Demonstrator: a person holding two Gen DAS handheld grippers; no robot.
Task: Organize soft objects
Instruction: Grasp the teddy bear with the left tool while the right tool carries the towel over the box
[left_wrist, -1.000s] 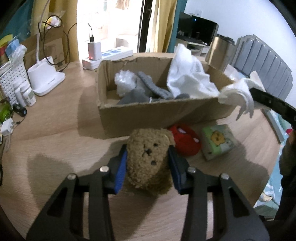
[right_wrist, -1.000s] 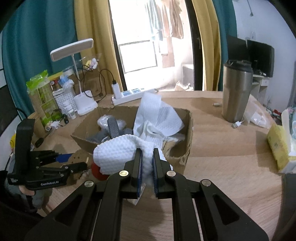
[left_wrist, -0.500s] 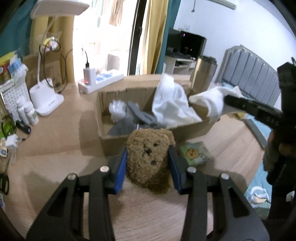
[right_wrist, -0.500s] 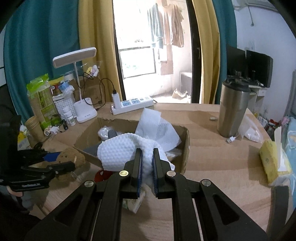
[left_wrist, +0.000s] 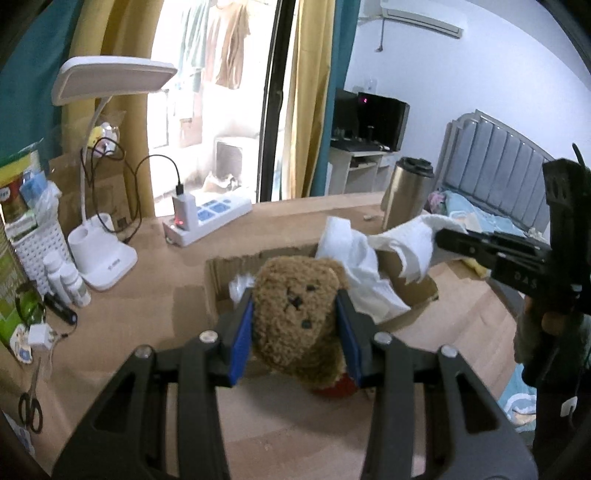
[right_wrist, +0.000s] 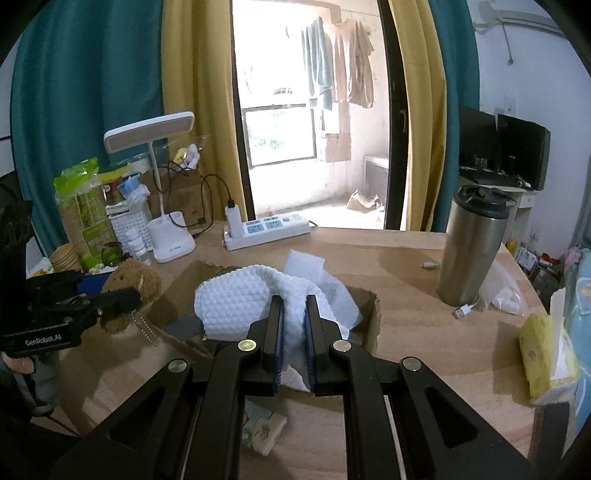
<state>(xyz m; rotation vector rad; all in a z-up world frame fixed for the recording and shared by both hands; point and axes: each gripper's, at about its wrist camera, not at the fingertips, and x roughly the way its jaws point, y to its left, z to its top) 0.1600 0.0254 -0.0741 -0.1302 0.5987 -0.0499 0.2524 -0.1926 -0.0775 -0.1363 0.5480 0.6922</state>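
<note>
My left gripper (left_wrist: 294, 325) is shut on a brown plush bear (left_wrist: 295, 310) and holds it in the air at the near left side of an open cardboard box (left_wrist: 218, 280). The bear also shows in the right wrist view (right_wrist: 133, 286), with a bead chain hanging from it. My right gripper (right_wrist: 293, 321) is shut on a white waffle cloth (right_wrist: 236, 299) and holds it over the box (right_wrist: 371, 321). The box holds white cloths (left_wrist: 351, 254) and grey fabric (right_wrist: 183, 326). A red soft toy (left_wrist: 338, 387) lies under the bear.
A tissue pack (right_wrist: 264, 428) lies on the wooden table (right_wrist: 406, 266) in front of the box. A steel tumbler (right_wrist: 472, 251), a power strip (right_wrist: 266, 229), a white desk lamp (right_wrist: 170, 240), bottles and scissors (left_wrist: 29, 406) stand around. A yellow tissue pack (right_wrist: 543, 350) sits at the right edge.
My left gripper has lifted the bear off the table and up toward the box. My right gripper has risen with the white cloth and moved over the box.
</note>
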